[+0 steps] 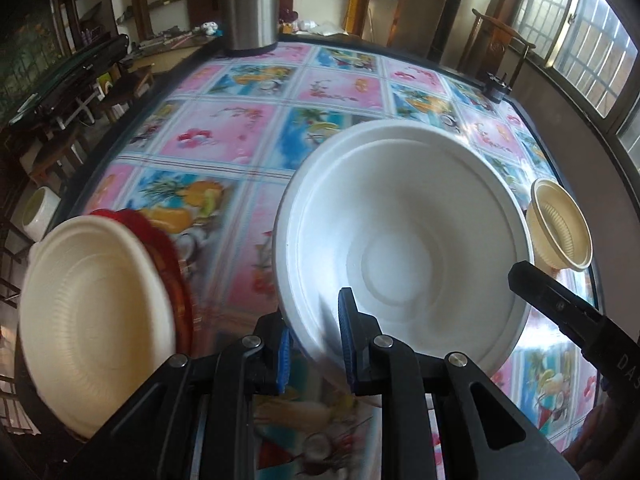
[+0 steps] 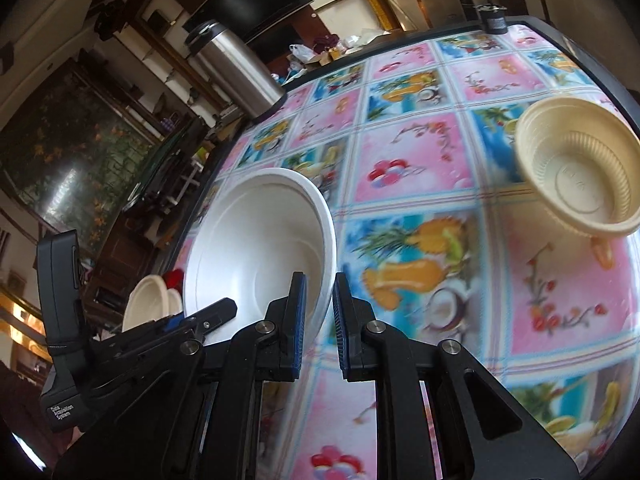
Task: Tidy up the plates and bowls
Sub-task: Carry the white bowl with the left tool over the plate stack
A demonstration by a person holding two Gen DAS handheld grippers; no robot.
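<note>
A large white foam bowl point(image 1: 400, 240) hangs tilted above the table, held by its rim from two sides. My left gripper point(image 1: 316, 344) is shut on the near rim, blue pads on either side of the wall. My right gripper point(image 2: 320, 316) is shut on the same white bowl point(image 2: 256, 240) at another spot on the rim. A cream plate point(image 1: 96, 300) lies on a red plate point(image 1: 176, 264) at the left table edge. A small cream ribbed bowl point(image 1: 560, 232) stands at the right edge, and it shows in the right wrist view as the cream ribbed bowl point(image 2: 576, 176).
The table point(image 1: 240, 128) has a glossy cloth of pink and blue picture squares. A steel flask point(image 1: 250, 4) stands at the far edge and a small black device point(image 1: 496, 86) at the far right corner. A white roll point(image 1: 40, 212) sits off the left edge.
</note>
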